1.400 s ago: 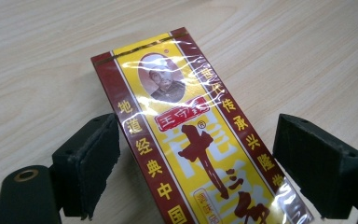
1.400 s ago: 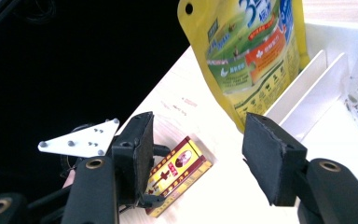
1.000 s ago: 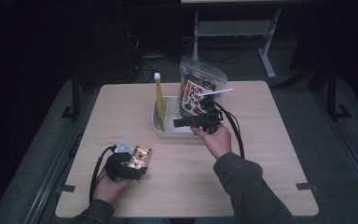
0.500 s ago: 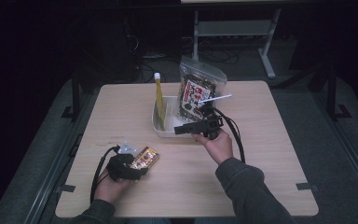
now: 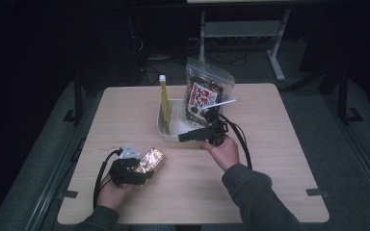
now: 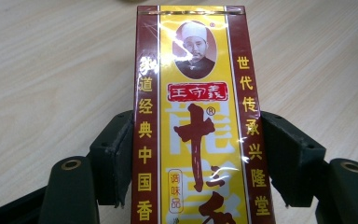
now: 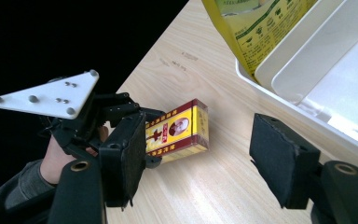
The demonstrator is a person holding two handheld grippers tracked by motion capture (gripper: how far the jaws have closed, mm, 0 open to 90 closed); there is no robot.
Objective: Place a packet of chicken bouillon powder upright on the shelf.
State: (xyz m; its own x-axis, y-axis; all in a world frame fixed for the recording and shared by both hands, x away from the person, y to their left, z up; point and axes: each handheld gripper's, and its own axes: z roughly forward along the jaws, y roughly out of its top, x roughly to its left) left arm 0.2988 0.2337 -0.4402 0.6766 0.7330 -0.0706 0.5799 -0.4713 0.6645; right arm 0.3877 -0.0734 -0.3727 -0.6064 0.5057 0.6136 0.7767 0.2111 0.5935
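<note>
A red and yellow box (image 6: 198, 126) with Chinese print and a small portrait sits between the jaws of my left gripper (image 6: 200, 161), which is shut on its long sides. In the high view that box (image 5: 152, 159) is at the front left of the table, pointing up and right from the left gripper (image 5: 141, 167). I cannot tell whether it touches the wood. My right gripper (image 5: 183, 137) is open with nothing between its jaws, by the front wall of a white tub (image 5: 165, 129). The right gripper view shows the box (image 7: 179, 130) beyond its open jaws.
The white tub (image 7: 307, 70) holds a tall yellow pouch (image 5: 165, 96) at its left end and a clear bag of dark snacks (image 5: 204, 94) at its right. The table's left edge (image 7: 158, 46) is close to the left gripper (image 7: 149, 142).
The left gripper has turned the box so that its far end points up and right. The right gripper has drawn back a little from the tub toward the person.
</note>
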